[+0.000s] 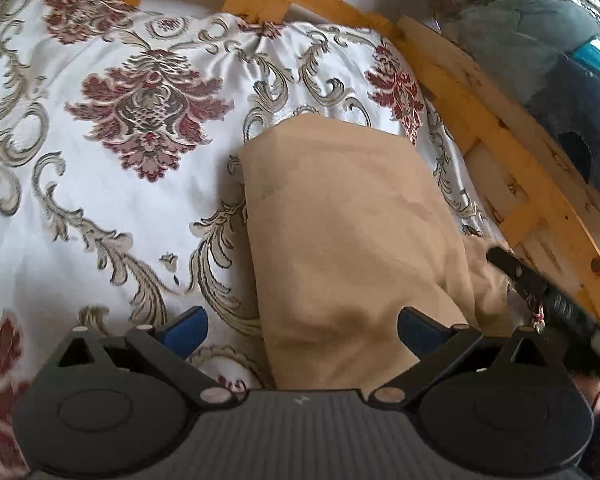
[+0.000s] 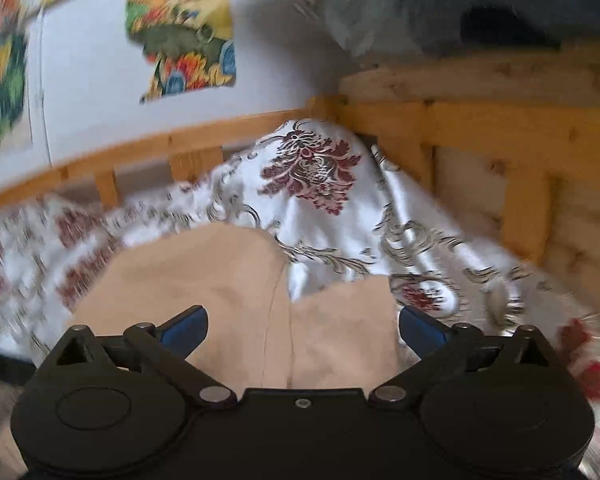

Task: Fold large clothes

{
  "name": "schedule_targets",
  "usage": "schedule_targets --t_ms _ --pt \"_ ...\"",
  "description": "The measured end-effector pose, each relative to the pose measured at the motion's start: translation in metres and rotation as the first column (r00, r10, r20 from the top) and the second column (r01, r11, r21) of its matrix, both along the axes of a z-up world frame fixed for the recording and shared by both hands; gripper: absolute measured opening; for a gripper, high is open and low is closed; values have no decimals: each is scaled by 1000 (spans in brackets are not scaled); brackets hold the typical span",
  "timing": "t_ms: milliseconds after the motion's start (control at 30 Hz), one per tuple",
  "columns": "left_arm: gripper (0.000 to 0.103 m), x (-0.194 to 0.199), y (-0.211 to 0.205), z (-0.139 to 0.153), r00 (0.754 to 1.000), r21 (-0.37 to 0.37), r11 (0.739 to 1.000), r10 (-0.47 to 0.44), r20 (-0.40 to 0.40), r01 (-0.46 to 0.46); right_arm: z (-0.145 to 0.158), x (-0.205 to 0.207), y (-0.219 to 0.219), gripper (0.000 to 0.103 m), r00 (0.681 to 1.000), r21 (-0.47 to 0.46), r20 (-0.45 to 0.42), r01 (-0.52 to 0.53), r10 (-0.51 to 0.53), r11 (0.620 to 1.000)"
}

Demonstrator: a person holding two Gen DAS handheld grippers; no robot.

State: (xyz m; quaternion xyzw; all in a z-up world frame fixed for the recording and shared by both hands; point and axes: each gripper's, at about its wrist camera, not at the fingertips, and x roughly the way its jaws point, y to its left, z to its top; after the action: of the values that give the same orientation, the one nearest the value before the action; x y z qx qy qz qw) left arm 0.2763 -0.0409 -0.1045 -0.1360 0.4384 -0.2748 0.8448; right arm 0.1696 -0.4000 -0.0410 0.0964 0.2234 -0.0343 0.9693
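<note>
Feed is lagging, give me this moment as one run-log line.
garment: tan garment folded on floral bedspread | left hand-held gripper: open | right hand-held gripper: open, nothing gripped

Home bedroom: wooden bed frame (image 1: 480, 92), damask bedspread (image 1: 100, 160).

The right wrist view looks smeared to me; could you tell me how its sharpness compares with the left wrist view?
Right wrist view: motion blur smears the bedspread and wall pictures. Left wrist view: sharp, the tan garment crisp, though fisheye bends the wooden frame.
</note>
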Motion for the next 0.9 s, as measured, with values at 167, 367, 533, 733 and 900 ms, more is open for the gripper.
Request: schedule_targets --t_ms 167,367,533,733,900 --pt "102 22 -1 -12 995 -54 997 -50 -83 46 -18 51 -44 102 996 314 -31 -75 89 947" --pt "102 26 -8 -15 995 -39 996 -78 -60 76 -18 59 -35 96 987 312 -13 -149 162 938" --pt "103 32 -7 -25 997 21 1000 8 -79 -6 -14 52 -12 96 994 80 -54 -94 99 992" --pt "103 32 -3 -29 996 4 1000 16 -89 -15 -2 12 -11 102 996 177 -76 69 -56 982" --pt "103 34 -3 -29 996 6 1000 4 -84 -4 -3 13 -11 102 989 74 -110 109 -100 991"
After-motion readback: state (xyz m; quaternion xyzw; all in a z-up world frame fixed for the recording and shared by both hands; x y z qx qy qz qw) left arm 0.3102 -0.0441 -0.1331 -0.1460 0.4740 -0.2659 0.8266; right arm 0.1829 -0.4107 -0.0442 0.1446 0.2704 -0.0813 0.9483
